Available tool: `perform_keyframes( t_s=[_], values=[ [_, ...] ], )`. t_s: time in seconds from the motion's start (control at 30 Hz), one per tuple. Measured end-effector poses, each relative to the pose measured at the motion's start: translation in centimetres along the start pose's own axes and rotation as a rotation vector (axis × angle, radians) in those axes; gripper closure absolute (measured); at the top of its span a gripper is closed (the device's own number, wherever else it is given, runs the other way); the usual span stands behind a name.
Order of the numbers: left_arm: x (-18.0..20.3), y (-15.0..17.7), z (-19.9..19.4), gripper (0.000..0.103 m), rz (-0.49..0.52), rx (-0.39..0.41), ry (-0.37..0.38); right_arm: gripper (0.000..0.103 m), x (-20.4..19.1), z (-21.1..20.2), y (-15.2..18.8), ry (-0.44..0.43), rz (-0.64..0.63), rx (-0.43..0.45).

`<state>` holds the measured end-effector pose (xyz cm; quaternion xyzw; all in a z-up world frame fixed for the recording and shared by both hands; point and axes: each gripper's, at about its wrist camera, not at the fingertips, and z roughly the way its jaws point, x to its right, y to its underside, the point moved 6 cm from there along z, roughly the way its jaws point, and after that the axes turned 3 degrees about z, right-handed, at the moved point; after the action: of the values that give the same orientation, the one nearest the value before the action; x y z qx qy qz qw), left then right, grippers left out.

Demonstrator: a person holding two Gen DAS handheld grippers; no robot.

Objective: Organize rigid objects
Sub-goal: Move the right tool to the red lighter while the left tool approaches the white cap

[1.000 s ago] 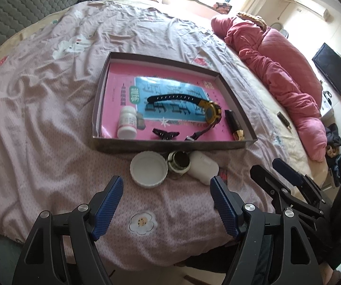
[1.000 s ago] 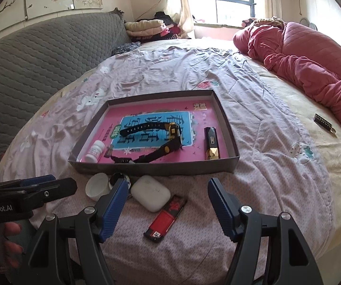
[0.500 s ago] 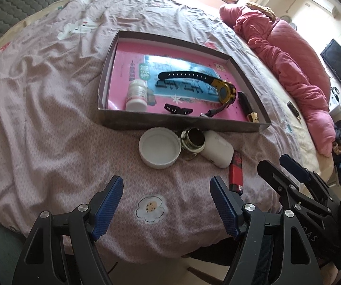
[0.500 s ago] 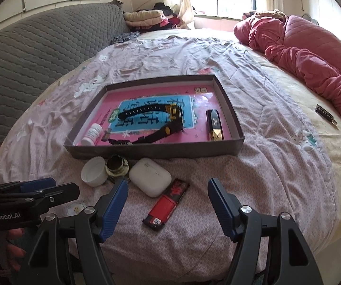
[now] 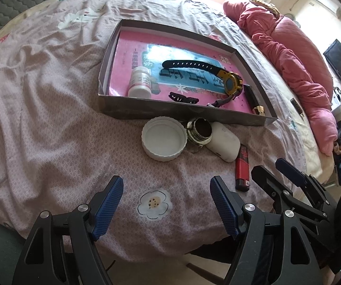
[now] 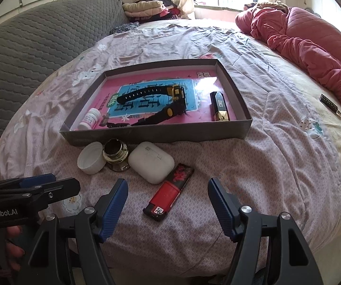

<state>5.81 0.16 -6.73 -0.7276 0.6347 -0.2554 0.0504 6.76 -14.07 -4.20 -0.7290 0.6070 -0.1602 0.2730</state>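
Red-and-black plastic lighter (image 5: 242,167): on bed quilt (image 5: 51,118), outside shallow grey cardboard tray (image 5: 184,112). Left view: left gripper (image 5: 166,198) fingers wide apart, empty; white round cap (image 5: 163,140) ahead, hard against brass-rimmed jar (image 5: 199,131) — risk of knocking both. Right view: right gripper (image 6: 168,205) fingers wide, empty, straddling lighter (image 6: 169,192); soft quilt may let lighter sink and slip, or nudge white earbud case (image 6: 151,162).
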Motion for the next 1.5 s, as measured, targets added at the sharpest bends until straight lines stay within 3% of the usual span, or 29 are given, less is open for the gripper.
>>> perform_keyframes(
  t_s=[0.5, 0.7, 1.37, 1.5],
  values=[
    [-0.6, -0.9, 2.2, 0.026, -0.017, -0.013, -0.026, 0.034, 0.2, 3.6, 0.6, 0.035, 0.028, -0.075],
    [-0.7, -1.7, 3.4, 0.026, -0.016, -0.012, -0.032, 0.034, 1.0, 5.1, 1.0, 0.097, 0.037, -0.099],
    [-0.9, -3.5, 5.0, 0.026, -0.001, 0.008, -0.026, 0.036, 3.9, 5.1, 0.8, 0.123, 0.052, -0.069],
    [-0.9, -3.4, 5.2, 0.026, 0.016, 0.01, -0.039, 0.04, 3.6, 5.7, 0.3, 0.117, 0.033, -0.07]
  ],
)
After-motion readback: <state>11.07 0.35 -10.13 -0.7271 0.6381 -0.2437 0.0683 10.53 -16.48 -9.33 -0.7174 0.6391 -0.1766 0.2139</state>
